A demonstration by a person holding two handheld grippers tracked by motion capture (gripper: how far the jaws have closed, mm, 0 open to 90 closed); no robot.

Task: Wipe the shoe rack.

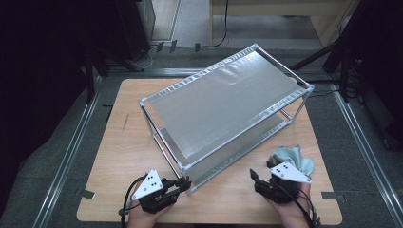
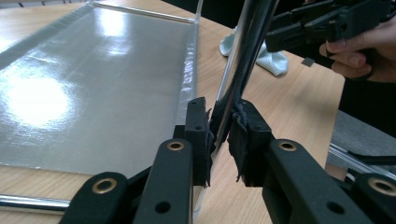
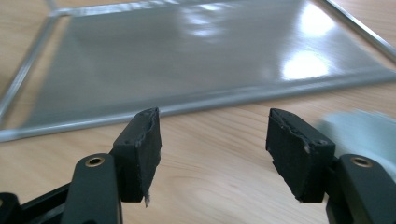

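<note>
A two-tier metal rack (image 1: 223, 99) with silvery sheet shelves stands slantwise on the wooden table (image 1: 123, 156). My left gripper (image 1: 184, 183) is at the rack's near corner, shut on the chrome upright post (image 2: 243, 60); both pads press the post from either side in the left gripper view. My right gripper (image 1: 263, 170) hovers over the table at the front right, to the right of that corner. Its jaws stand open with nothing between them (image 3: 212, 154), facing the lower shelf (image 3: 196, 56). A pale green cloth (image 1: 299, 159) lies crumpled just behind the right hand.
The rack covers most of the table's middle and back. Bare wood runs along the front edge and down the left side. Metal rails (image 1: 71, 152) border the table on both sides, and dark stands (image 1: 95, 61) rise behind it.
</note>
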